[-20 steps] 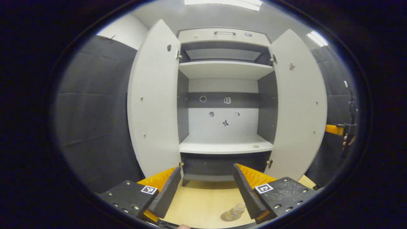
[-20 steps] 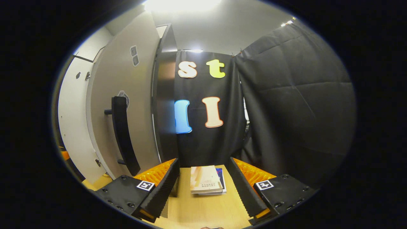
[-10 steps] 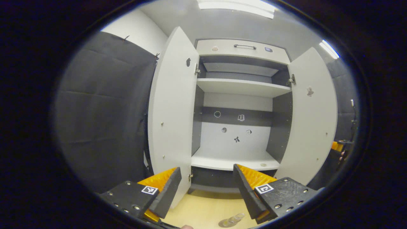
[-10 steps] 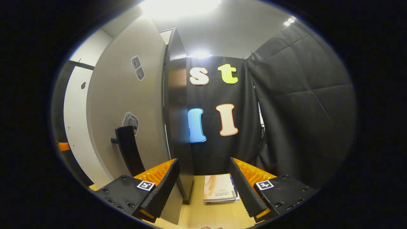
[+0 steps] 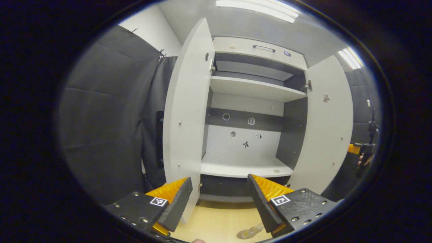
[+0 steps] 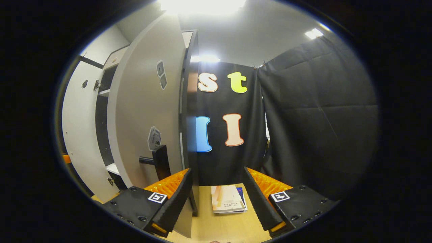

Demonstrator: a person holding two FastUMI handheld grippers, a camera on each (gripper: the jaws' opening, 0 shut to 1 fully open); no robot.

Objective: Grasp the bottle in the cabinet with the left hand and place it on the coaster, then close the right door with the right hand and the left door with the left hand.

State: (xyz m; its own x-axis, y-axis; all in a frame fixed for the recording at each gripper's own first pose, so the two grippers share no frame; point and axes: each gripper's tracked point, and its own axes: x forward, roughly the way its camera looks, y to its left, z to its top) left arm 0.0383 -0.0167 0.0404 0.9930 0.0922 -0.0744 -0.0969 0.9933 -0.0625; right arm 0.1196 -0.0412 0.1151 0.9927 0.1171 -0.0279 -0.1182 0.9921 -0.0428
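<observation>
The white cabinet [image 5: 246, 168] stands with both doors swung out and its shelves bare. Low in the left gripper view, a clear bottle [image 5: 252, 231] stands on a round coaster [image 5: 242, 235] on the wooden table, partly behind a finger. My left gripper [image 5: 218, 202] is open and empty, facing the left door [image 5: 187, 111]. The right door [image 5: 329, 128] stands open, with the right gripper [image 5: 362, 148] and a hand beyond it. In the right gripper view, my right gripper [image 6: 217, 199] is open and empty, just beside the right door's outer face [image 6: 148, 111] and black handle [image 6: 160, 162].
Stacked books [image 6: 227, 199] lie on the table [image 6: 219, 226] past the right gripper. The cabinet's dark side panel [image 6: 190, 135] rises beside them. Black cloth walls close in both sides. A drawer with a handle [image 5: 263, 48] tops the cabinet.
The left gripper view has swung towards the left door, which now looms closer. The right gripper has drawn nearer the right door's handle, and the cabinet's inside now shows past that door.
</observation>
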